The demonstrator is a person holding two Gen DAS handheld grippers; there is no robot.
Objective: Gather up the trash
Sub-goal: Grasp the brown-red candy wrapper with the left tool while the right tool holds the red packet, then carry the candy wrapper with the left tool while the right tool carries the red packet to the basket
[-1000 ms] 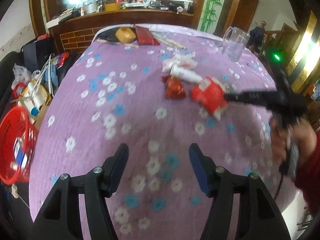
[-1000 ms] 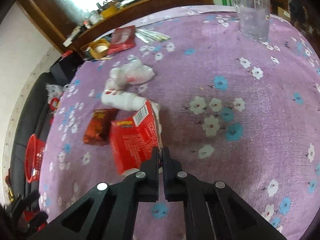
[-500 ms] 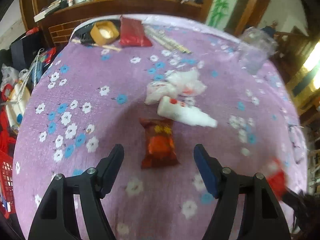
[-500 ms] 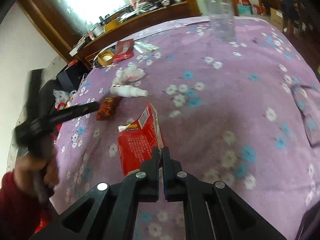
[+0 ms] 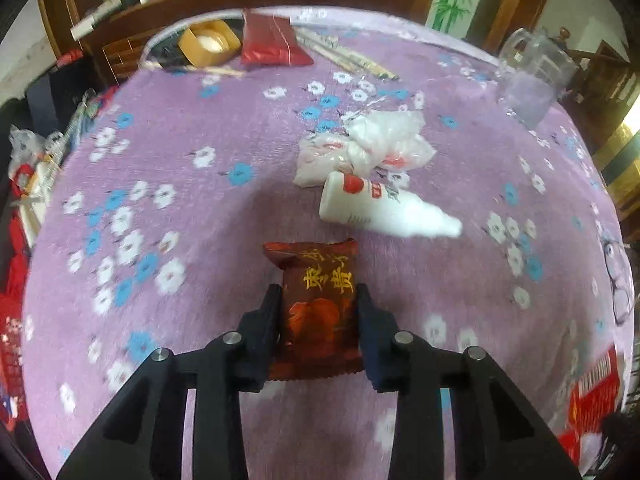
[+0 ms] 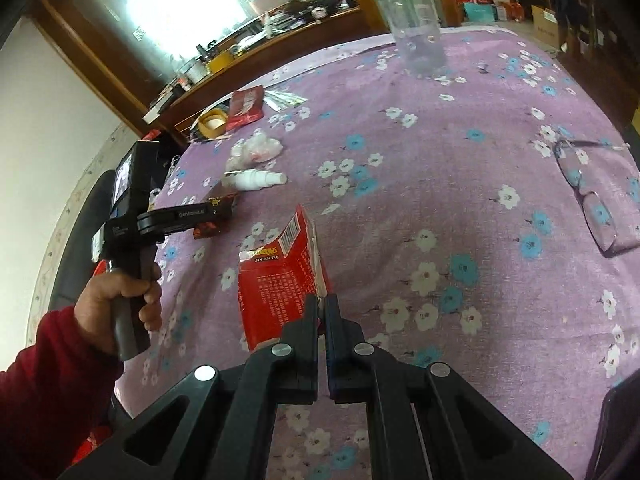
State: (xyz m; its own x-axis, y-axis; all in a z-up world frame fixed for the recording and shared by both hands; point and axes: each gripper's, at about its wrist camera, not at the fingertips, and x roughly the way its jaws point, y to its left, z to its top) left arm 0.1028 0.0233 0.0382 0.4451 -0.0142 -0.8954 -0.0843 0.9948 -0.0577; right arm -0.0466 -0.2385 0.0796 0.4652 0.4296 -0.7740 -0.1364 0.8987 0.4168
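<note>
Floral purple tablecloth (image 5: 224, 128) — left gripper (image 5: 318, 300) tilted down, closing around brown snack packet (image 5: 318, 300) — right gripper (image 6: 321, 304) clamping red carton (image 6: 280, 276).

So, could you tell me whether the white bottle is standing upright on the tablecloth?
No, the white bottle lies on its side on the purple tablecloth, beside the crumpled plastic bag.

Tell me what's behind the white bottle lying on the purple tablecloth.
Right behind the white bottle sits a crumpled clear plastic bag, touching its base end. Farther back lie chopsticks and a red packet. Whatever the bag covers cannot be seen.
</note>
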